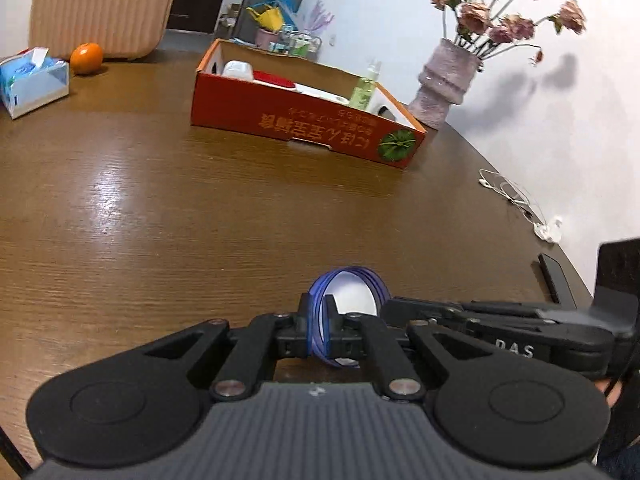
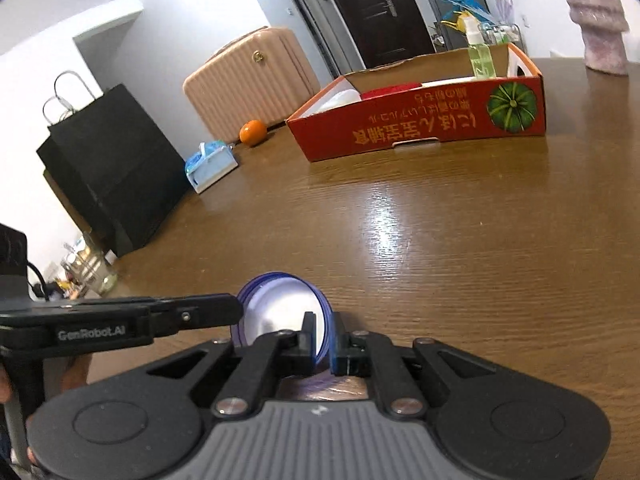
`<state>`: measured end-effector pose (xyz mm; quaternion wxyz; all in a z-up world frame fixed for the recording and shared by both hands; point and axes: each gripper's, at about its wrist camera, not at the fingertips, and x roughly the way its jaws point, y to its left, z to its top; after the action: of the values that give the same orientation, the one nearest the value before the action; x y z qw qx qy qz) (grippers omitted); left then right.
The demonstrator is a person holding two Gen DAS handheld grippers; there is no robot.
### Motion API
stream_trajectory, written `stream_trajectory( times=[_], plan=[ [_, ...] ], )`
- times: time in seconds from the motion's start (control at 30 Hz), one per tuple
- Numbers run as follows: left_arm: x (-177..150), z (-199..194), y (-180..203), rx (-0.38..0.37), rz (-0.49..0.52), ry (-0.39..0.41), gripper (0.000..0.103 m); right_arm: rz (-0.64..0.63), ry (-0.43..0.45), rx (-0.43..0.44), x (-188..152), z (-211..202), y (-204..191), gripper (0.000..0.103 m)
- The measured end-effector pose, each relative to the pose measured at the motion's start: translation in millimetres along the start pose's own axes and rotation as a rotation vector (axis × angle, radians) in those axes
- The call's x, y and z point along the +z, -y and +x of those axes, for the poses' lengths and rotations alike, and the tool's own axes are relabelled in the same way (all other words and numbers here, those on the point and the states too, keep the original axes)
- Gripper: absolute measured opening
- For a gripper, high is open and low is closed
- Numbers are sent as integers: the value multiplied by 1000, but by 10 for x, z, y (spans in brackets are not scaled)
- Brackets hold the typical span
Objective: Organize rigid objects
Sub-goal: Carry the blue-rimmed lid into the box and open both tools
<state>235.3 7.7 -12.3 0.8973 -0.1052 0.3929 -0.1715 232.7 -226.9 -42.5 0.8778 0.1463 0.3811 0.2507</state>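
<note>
Wooden table (image 1: 140, 208), brown and glossy. At 12 o'clock on it, orange cardboard box (image 1: 304, 120), printed side facing, with green spray bottle (image 1: 366, 88) upright inside at its right end. At 10 o'clock, tissue pack (image 1: 32, 80) beside an orange (image 1: 86, 57). At 6 o'clock, blue-rimmed round lid (image 1: 352, 296), raised on edge above the tabletop. Left gripper (image 1: 319, 320) narrowed, pinching the lid's rim. Right gripper (image 2: 323, 340) likewise closed down on the opposite rim of that lid.
</note>
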Motion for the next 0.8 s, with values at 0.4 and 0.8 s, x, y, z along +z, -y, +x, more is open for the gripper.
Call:
stream_trajectory(
  times=[0.4, 0.8],
  plan=[
    [-18, 209, -180, -12, -90, -1, 19, 14, 55, -48, 37, 43, 16, 13],
    [-1, 420, -174, -24, -104, -54, 10, -53, -3, -93, 57, 228, -13, 10]
  ],
)
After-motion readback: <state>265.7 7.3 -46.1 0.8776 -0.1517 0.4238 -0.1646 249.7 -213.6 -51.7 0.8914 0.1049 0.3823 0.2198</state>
